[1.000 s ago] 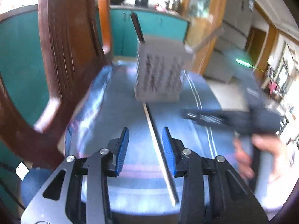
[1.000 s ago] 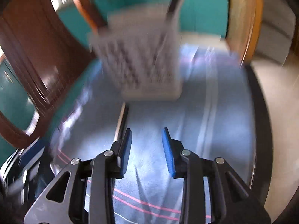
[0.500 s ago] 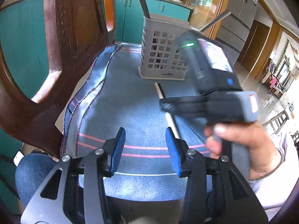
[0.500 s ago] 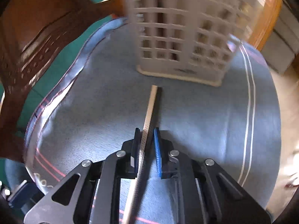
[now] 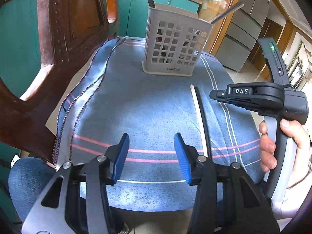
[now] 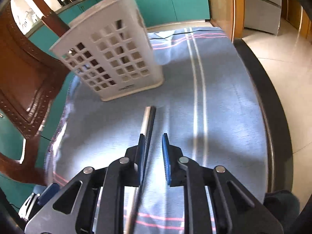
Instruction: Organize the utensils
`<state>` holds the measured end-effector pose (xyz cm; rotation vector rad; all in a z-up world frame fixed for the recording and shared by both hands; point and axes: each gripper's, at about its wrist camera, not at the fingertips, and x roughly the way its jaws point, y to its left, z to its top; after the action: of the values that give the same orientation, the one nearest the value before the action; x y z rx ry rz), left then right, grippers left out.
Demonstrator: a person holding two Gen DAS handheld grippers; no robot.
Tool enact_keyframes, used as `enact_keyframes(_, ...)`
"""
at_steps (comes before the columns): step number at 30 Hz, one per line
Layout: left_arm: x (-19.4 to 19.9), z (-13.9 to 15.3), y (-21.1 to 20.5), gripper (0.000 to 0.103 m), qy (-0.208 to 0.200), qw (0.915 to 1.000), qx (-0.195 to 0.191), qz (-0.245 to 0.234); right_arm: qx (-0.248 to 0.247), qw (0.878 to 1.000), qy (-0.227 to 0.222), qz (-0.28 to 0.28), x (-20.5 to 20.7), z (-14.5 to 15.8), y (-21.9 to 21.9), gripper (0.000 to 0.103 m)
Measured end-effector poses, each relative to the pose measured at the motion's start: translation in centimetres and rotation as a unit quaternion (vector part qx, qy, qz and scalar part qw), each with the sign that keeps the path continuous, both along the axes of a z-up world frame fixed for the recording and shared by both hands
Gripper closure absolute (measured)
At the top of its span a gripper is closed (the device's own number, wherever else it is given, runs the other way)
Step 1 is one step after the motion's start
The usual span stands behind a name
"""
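Note:
A long pale chopstick point(image 5: 198, 113), dark along one side, lies on the blue striped cloth point(image 5: 146, 101). Behind it stands a white perforated utensil basket point(image 5: 175, 44) with two dark sticks point(image 5: 226, 13) leaning out of it. My left gripper point(image 5: 151, 142) hovers low over the cloth, left of the chopstick. Its jaws are opening and nothing is between them. A hand holds my right gripper point(image 5: 214, 95) just right of the chopstick. In the right wrist view the chopstick point(image 6: 149, 117) runs between the right gripper's point(image 6: 153, 142) opening jaws, close to the left pad, with a clear gap to the right pad.
A carved wooden chair back point(image 5: 58, 48) rises along the left of the cloth. The table's dark rim point(image 6: 259, 89) curves on the right, with tiled floor beyond it. Teal cabinets stand behind the basket point(image 6: 109, 58). A knee in jeans point(image 5: 25, 175) is at lower left.
The right gripper, narrowed around the chopstick half a second ago, now has wider jaws and has shifted right in the left wrist view. The left jaws have widened. The chopstick still lies on the cloth.

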<state>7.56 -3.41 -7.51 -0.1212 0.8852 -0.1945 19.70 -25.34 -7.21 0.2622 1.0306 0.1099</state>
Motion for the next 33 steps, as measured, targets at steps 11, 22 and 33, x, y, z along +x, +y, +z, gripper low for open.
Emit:
enact_keyframes(11, 0.2, -0.4, 0.2, 0.051, 0.011, 0.9999, 0.006, 0.003, -0.068, 0.996, 0.034, 0.042, -0.2, -2.5, 2.5, 0.085)
enact_keyframes(22, 0.1, -0.8, 0.5, 0.049, 0.016, 0.9999, 0.005, 0.0, -0.085, 0.995, 0.045, 0.028, 1.0, -2.4, 2.1, 0.093)
enact_keyframes(33, 2.3, -0.6, -1.5, 0.049, 0.008, 0.9997, -0.012, -0.021, -0.009, 0.999, 0.029, -0.016, -1.5, -2.2, -3.3, 0.087)
